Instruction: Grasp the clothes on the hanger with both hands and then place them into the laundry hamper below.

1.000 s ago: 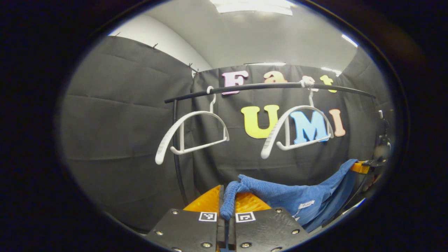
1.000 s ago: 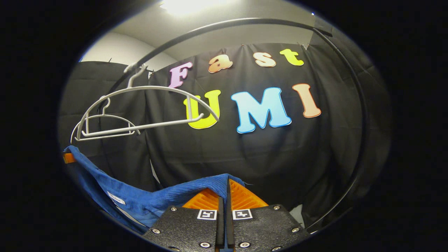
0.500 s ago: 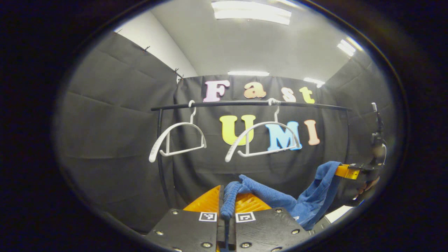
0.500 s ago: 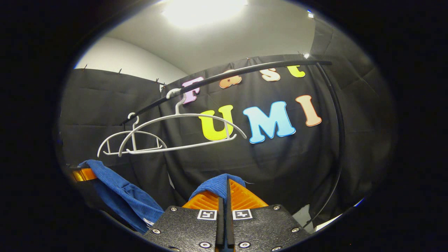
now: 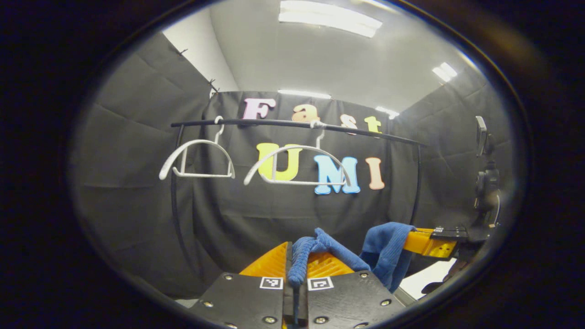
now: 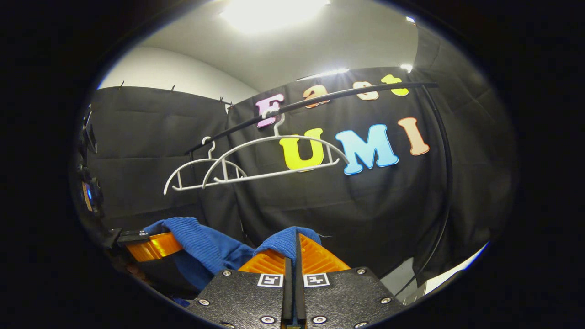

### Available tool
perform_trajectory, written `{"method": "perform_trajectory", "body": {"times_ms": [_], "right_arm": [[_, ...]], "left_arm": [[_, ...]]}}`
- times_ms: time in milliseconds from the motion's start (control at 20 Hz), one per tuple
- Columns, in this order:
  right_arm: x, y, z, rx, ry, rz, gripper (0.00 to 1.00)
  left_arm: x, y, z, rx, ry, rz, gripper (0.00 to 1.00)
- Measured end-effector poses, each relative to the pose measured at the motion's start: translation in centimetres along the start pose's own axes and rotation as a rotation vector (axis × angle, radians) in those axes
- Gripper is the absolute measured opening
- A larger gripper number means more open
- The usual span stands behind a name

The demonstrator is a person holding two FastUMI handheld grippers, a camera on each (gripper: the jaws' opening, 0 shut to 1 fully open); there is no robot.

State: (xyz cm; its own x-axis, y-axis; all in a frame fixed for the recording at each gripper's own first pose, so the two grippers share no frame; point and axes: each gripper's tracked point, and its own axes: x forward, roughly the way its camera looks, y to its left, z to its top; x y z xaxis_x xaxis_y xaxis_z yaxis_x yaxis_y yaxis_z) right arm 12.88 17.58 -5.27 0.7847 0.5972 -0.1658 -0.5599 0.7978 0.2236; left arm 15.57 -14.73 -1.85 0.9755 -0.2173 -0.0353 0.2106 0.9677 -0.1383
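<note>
My left gripper is pinching a bunched fold of the blue garment, both fingers pressed on the cloth, which pokes up between them in the left gripper view. From there the garment sags to my right and rises again to my right gripper, seen farther off at the right edge of that view, with the cloth draped over its fingers

In the right gripper view, my right gripper is pressed together on another fold of the garment, a small hump of cloth standing up over the fingertips. The cloth runs low to the left, over to my left gripper at the left edge

The garment hangs free between the two grippers, below the rail and well apart from it. Two white hangers hang bare on the rail, side by side, against the black wall. In the right gripper view the same hangers overlap, and the rail slants up to the right, then bends down as a post

The hamper: I cannot tell where it is
</note>
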Motion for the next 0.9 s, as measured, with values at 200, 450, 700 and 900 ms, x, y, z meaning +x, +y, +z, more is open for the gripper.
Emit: {"method": "perform_trajectory", "body": {"times_ms": [200,450,700,900], "right_arm": [[-0.6,0.7,-3.5,0.007,0.066,0.005,0.02],[-0.9,-0.2,-9.7,-0.036,0.173,-0.019,0.02],[-0.9,-1.4,-16.1,-0.076,0.294,-0.043,0.02],[-1.5,-2.8,-20.7,-0.105,0.387,-0.081,0.02]], "left_arm": [[0.3,-1.3,-3.7,-0.021,0.050,-0.023,0.04],[0.1,-0.2,-10.0,-0.001,0.150,0.004,0.05],[-0.3,1.2,-17.5,-0.005,0.295,0.037,0.09],[-2.3,1.2,-23.3,-0.019,0.395,0.061,0.00]]}}
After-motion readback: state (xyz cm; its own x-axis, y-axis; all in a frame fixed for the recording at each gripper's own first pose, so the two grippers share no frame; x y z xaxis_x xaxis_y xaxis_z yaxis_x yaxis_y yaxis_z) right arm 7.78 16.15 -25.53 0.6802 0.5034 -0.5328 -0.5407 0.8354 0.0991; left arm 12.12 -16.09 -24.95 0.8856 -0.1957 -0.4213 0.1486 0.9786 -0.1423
